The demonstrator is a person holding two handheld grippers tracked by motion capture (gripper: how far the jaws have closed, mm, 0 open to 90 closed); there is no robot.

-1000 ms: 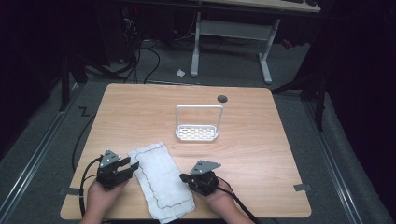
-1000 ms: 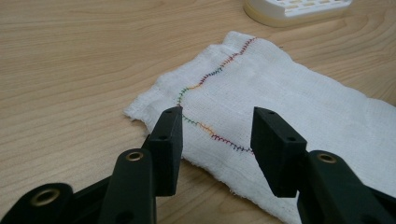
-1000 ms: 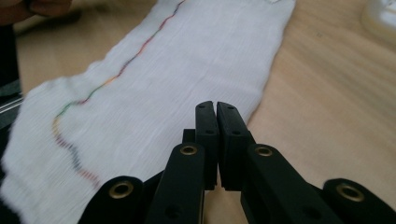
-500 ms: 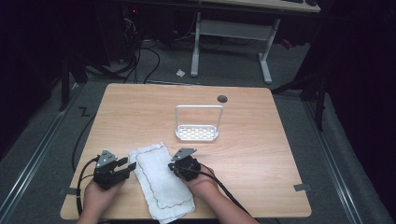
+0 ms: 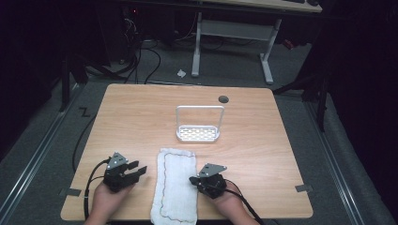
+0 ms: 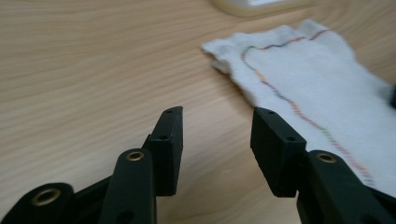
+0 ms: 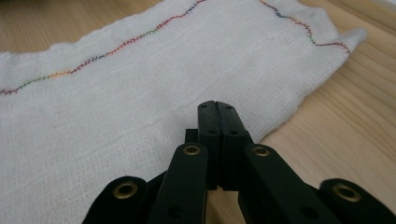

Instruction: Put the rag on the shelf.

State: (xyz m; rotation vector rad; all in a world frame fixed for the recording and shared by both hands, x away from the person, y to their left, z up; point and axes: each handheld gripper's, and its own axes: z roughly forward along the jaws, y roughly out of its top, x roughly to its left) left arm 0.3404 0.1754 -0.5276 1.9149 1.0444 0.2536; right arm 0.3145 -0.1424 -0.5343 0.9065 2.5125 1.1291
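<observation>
White cloth [image 5: 174,183] lies between left hand-held gripper [image 5: 137,172] and right hand-held gripper [image 5: 193,180].

We count one white cloth [image 5: 174,183] with coloured stitching, one white rack [image 5: 198,132], two grippers, left [image 5: 136,171] and right [image 5: 193,180], one desk [image 5: 263,140], two hands

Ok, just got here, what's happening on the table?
A person works a white cloth with a gripper in each hand. The cloth lies flat near the front edge of the table, its long side running away from the person. The right gripper, jaws shut, sits at the cloth's right edge, over it and pinching nothing. The left gripper is open, on bare wood just left of the cloth, apart from it. A small white rack stands beyond the cloth, untouched.
</observation>
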